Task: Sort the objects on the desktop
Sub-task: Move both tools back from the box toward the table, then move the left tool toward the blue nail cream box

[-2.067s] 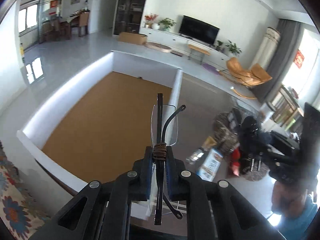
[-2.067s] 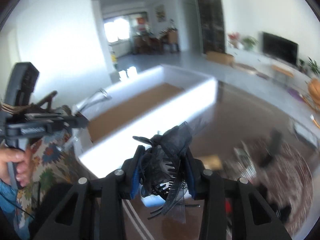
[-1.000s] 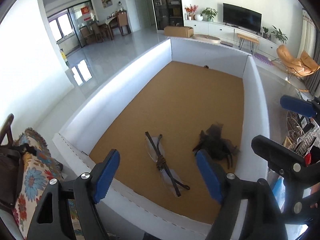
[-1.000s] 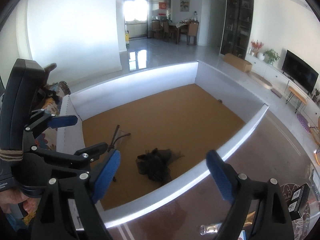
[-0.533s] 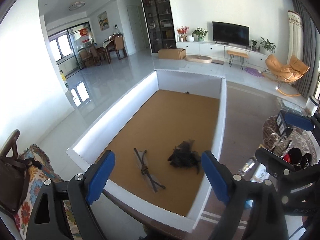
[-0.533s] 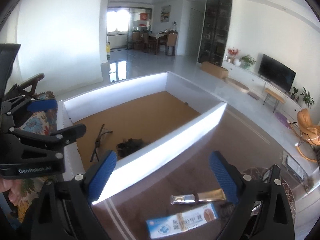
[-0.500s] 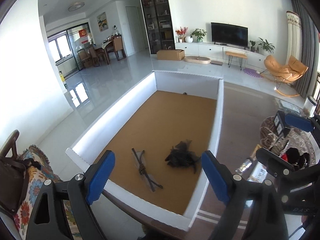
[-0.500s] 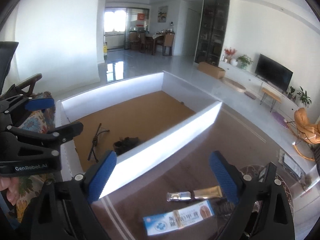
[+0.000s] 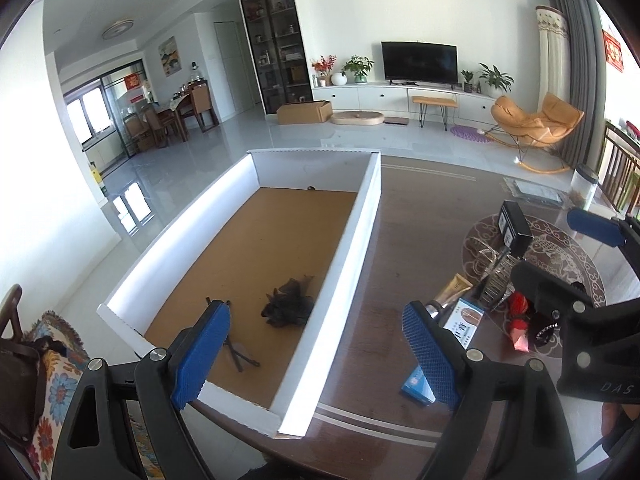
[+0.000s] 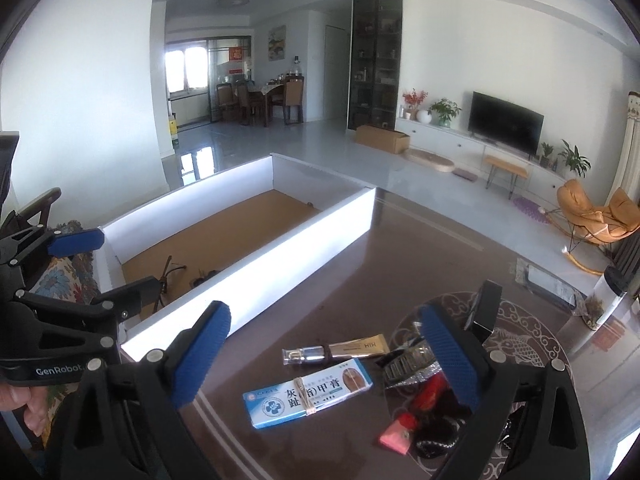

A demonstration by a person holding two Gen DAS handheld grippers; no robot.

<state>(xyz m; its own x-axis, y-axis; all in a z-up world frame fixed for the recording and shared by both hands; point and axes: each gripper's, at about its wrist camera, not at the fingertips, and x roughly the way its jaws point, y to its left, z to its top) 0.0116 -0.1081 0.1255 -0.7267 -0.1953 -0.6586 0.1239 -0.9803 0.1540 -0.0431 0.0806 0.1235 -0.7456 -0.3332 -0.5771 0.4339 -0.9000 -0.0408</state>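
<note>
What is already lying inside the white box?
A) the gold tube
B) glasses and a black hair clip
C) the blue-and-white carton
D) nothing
B: the glasses and black hair clip lie on the box floor; the carton and tube lie outside on the table.

- Home, open living room joined to a dining area.
- Flat television (image 9: pixel 419 62) on a long white cabinet (image 9: pixel 400 94), potted plants (image 9: pixel 358 65) and flowers (image 9: pixel 322 66) beside it.
- Orange rocking chair (image 9: pixel 536 128) near grey curtains (image 9: pixel 576 60).
- Tall dark glass cabinet (image 9: pixel 276 40) full of small items.
- Dining table with wooden chairs (image 10: pixel 264 100) by a window (image 10: pixel 188 68).
- Glossy pale floor tiles (image 9: pixel 224 148), cardboard box (image 9: pixel 305 112) on them.
- Dark wooden table (image 10: pixel 360 280) in front.
</note>
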